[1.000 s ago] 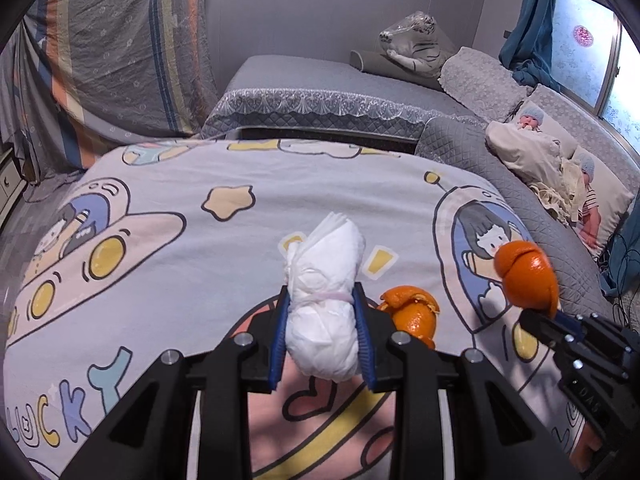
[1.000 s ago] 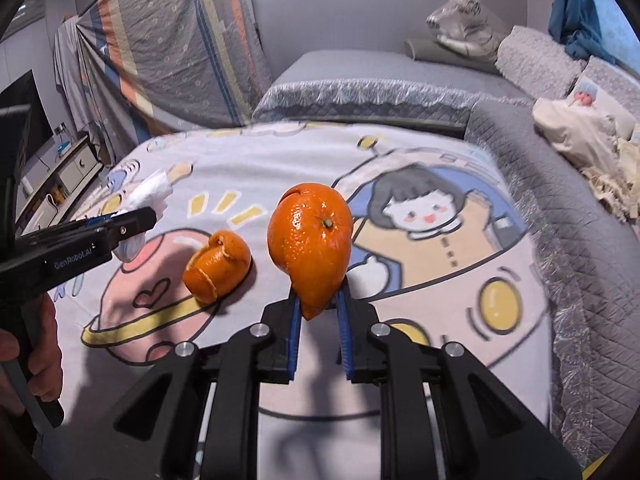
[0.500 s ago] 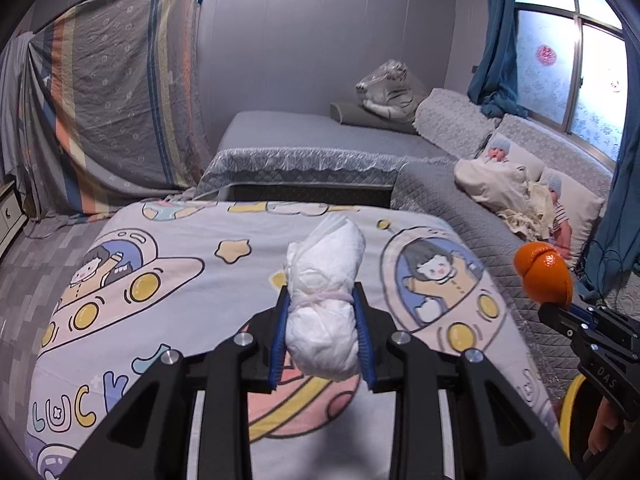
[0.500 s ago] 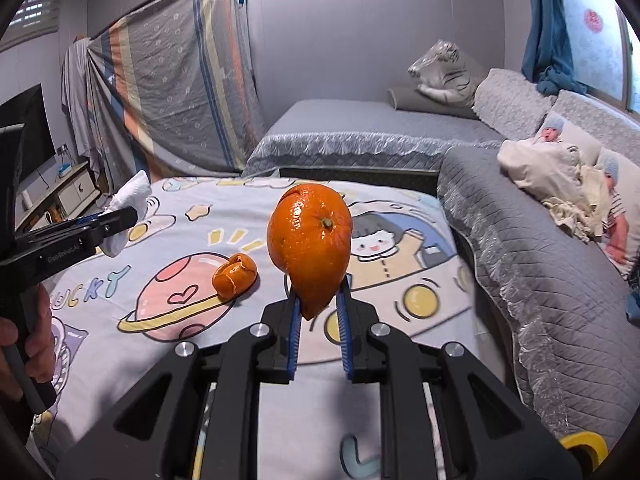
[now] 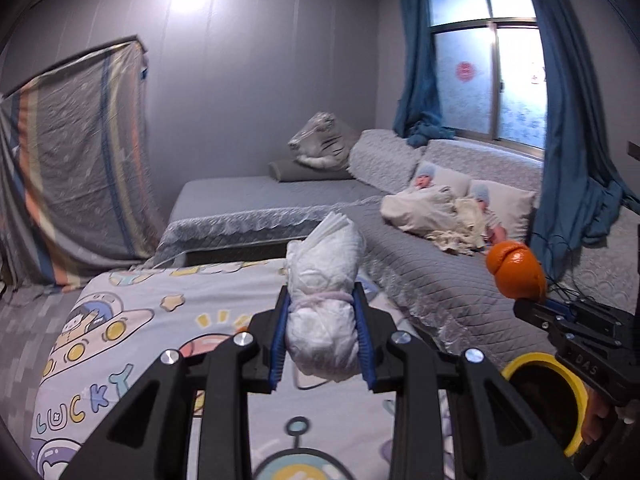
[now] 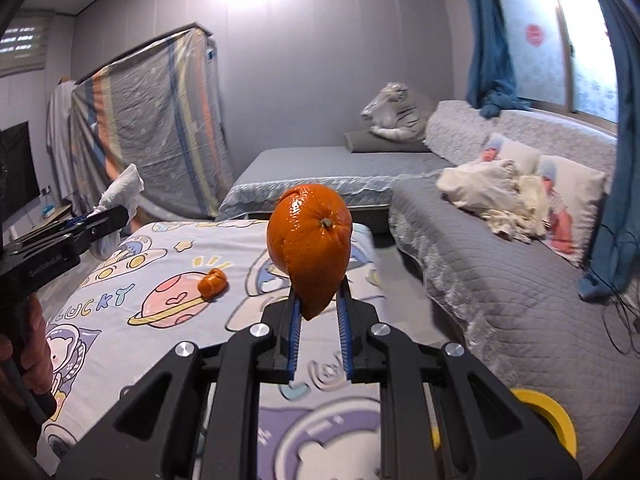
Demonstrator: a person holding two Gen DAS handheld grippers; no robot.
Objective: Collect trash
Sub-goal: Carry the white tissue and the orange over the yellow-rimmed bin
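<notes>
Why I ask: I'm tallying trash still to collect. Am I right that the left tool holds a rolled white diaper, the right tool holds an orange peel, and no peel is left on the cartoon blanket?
Not quite: one piece of orange peel still lies on the cartoon blanket, as the right wrist view shows. The rest stands: the left tool holds the rolled white diaper, and the right tool holds an orange peel.

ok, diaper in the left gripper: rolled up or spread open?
Rolled up. The diaper is a tight white bundle with a band around its middle, clamped in the left gripper.
</notes>
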